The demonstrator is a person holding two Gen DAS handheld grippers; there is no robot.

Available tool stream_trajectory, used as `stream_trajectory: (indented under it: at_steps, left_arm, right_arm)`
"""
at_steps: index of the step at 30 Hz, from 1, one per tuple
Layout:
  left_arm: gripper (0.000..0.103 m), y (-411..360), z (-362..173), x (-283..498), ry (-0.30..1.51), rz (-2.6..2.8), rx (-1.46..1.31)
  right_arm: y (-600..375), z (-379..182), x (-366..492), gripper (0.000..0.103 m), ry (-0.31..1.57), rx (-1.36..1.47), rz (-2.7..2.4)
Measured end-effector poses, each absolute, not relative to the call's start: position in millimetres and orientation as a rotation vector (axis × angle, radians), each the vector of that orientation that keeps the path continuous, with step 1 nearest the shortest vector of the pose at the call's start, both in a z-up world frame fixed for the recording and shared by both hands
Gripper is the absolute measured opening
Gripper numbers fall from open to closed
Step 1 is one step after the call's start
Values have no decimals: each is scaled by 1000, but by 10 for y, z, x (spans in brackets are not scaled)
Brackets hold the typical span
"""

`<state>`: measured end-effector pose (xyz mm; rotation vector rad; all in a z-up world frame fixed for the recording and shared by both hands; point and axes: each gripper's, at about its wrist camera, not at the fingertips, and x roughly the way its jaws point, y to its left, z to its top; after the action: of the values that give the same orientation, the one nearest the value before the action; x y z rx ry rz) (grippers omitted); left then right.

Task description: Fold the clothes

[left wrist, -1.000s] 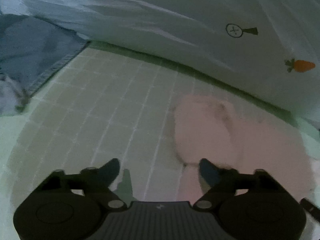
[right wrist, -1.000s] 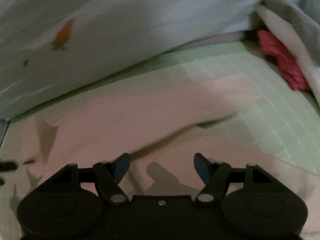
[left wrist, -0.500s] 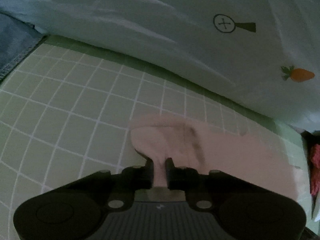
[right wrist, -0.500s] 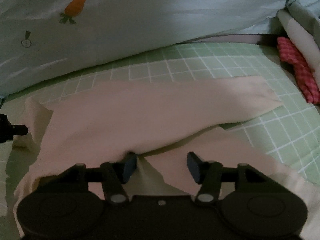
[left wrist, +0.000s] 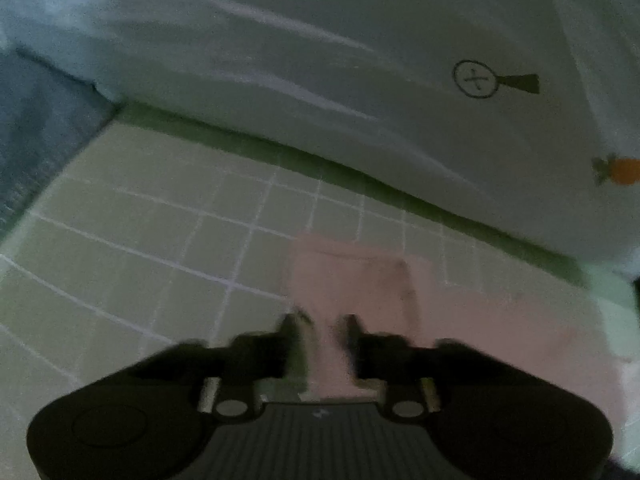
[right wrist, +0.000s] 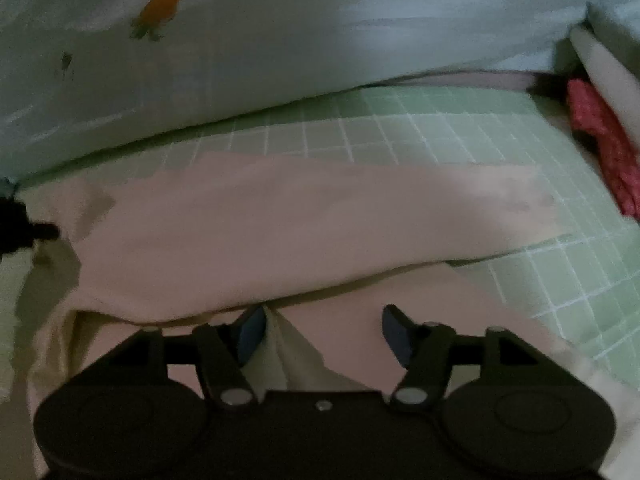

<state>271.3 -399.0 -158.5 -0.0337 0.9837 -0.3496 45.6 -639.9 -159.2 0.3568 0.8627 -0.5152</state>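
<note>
the pink garment (right wrist: 304, 216) lies spread on the green checked bed sheet (left wrist: 152, 232), its long axis running left to right just below the pale carrot-print pillow (left wrist: 320, 80). the left gripper (left wrist: 320, 330) sits at the garment's left end with its jaws nearly together and a strip of pink cloth between them, though blur leaves it unclear whether they truly pinch it. the right gripper (right wrist: 322, 332) stands apart over a fold at the near edge, so the cloth stretches away rightward from the left gripper, which is nearer the end.
</note>
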Motion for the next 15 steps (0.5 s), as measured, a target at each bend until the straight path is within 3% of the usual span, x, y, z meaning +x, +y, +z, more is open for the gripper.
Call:
stream_trajectory:
  at_steps: [2, 3, 6, 15]
  left_arm:
    - [79, -3956, -1529, 2609, 952, -324, 11]
    - [81, -3920, -1510, 2554, 941, -309, 21]
    - [82, -3830, -1503, 2411, 952, -266, 51]
    - [83, -3699, -1568, 2170, 1018, -221, 56]
  right_arm:
    - [-6519, -1505, 343, 83, 813, 368, -566]
    - [-6587, -1466, 293, 85, 791, 369, -587]
    - [-6906, -1444, 212, 90, 762, 360, -669]
    - [-7845, -1704, 291, 90, 776, 366, -874]
